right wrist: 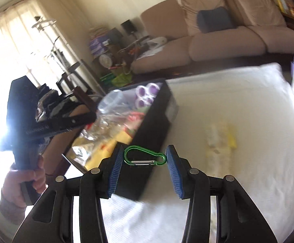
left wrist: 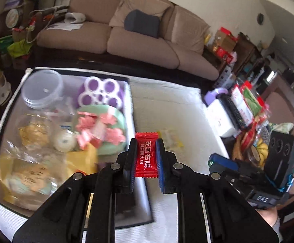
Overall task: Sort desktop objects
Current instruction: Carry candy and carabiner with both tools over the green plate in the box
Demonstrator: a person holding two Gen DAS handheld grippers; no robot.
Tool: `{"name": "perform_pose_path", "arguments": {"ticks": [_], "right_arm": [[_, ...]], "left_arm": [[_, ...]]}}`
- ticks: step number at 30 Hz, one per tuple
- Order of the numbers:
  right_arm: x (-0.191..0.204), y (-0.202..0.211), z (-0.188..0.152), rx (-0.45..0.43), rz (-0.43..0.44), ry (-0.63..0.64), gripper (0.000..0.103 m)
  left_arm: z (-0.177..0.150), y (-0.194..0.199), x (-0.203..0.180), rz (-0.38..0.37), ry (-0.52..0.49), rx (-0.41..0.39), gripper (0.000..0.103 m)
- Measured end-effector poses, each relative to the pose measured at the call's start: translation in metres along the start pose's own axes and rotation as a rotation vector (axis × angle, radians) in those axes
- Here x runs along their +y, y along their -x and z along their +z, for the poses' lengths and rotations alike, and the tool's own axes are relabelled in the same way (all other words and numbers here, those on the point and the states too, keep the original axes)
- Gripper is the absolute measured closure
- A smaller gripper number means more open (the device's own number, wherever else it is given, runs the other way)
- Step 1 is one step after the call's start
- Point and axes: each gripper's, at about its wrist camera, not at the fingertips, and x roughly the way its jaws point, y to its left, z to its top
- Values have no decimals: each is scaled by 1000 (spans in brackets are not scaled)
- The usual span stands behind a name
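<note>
My left gripper (left wrist: 146, 156) is shut on a red candy packet (left wrist: 146, 154) with white lettering, held above the right edge of a black storage box (left wrist: 129, 93). The box holds a clear jar (left wrist: 41, 88), a purple and white holder (left wrist: 100, 91), a green pouch with pink flowers (left wrist: 100, 125) and snack packets. My right gripper (right wrist: 145, 158) is shut on a green carabiner (right wrist: 145, 155), held by its two ends above the same black box (right wrist: 157, 121). A pale yellow packet (right wrist: 221, 139) lies on the white cloth; it also shows in the left wrist view (left wrist: 172, 139).
A white cloth (right wrist: 238, 101) covers the table. A white box (left wrist: 221, 119) and packaged goods (left wrist: 246, 105) stand at the right. A beige sofa (left wrist: 139, 36) sits behind the table. The right gripper shows in the left wrist view (left wrist: 221, 162).
</note>
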Motion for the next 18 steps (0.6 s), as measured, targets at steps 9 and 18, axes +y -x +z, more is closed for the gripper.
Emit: {"name": "perform_pose_path", "arguments": {"ticks": [9,18], "right_arm": [[54,-138,68,197,-11,156,58],[39,-216,77,351,-125,211,57]], "left_arm": [[32,-39,70,31,81,66,87],[50,-66,101,54,92,72,87]]}}
